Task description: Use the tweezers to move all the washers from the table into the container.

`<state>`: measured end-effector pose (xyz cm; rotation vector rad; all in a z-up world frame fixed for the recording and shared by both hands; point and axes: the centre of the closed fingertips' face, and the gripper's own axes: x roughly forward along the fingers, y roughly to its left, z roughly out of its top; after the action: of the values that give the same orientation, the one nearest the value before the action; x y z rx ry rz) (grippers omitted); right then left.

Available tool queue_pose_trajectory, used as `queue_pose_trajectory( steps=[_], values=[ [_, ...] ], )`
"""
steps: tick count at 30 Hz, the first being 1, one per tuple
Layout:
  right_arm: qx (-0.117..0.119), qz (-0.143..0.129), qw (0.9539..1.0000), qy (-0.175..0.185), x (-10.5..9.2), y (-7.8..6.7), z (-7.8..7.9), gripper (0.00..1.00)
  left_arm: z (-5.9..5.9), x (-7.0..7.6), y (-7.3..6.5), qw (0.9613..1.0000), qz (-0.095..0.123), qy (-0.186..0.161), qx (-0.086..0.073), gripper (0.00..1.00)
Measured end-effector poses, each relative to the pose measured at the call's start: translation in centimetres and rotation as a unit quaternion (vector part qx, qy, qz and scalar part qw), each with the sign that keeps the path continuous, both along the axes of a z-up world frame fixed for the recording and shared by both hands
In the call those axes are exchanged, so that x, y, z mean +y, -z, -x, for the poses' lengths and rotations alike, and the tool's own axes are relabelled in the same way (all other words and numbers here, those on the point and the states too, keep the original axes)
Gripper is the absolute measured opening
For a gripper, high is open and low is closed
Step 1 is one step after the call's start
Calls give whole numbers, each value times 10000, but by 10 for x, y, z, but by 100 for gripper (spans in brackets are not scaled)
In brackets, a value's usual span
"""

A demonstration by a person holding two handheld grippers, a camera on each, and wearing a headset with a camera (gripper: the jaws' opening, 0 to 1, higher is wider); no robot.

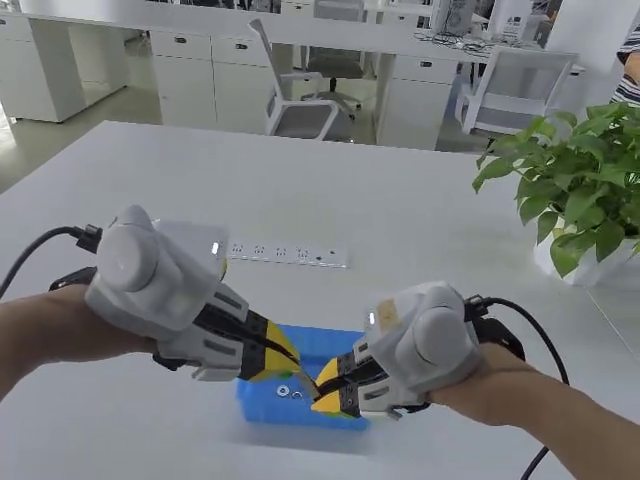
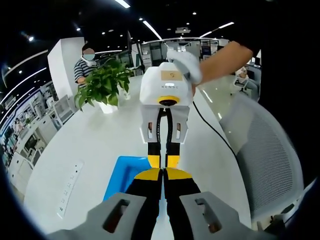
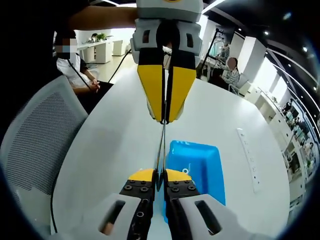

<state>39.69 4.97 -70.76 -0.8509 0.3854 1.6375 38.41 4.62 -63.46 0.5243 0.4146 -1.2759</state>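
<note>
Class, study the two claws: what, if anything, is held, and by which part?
The tweezers, a thin strip spanning both claws: the right claw is shut on one end, the left claw on the opposite end.

Yellow-tipped black fingers (image 3: 142, 175), black cables (image 1: 45, 238)

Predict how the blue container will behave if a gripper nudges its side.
The container is low and wide, so it would probably slide on the smooth table rather than tip. It looks like thin plastic, likely light, so a nudge may shift it. The small washers inside could skid about.
</note>
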Motion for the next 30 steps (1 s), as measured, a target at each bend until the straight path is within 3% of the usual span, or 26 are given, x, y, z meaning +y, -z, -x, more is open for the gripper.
queue_pose_trajectory(
  steps=[11, 15, 21, 27, 30],
  values=[
    [-41, 374, 9992, -124, -11, 23, 15, 7, 17, 7, 36, 9991, -361, 65, 226, 5],
    [1, 445, 9989, -112, -12, 29, 20, 7, 18, 13, 51, 9979, -558, 86, 302, 5],
    [-70, 557, 9984, -45, -14, 43, 22, 7, 17, 17, 68, 9976, -562, -3, 416, 5],
    [-214, 716, 9972, -70, -13, 60, 25, 7, 21, 21, 92, 9957, -788, -23, 484, 5],
    [-169, 745, 9971, -25, -13, 68, 25, 7, 20, 24, 104, 9949, -830, -96, 561, 5]
  ],
)
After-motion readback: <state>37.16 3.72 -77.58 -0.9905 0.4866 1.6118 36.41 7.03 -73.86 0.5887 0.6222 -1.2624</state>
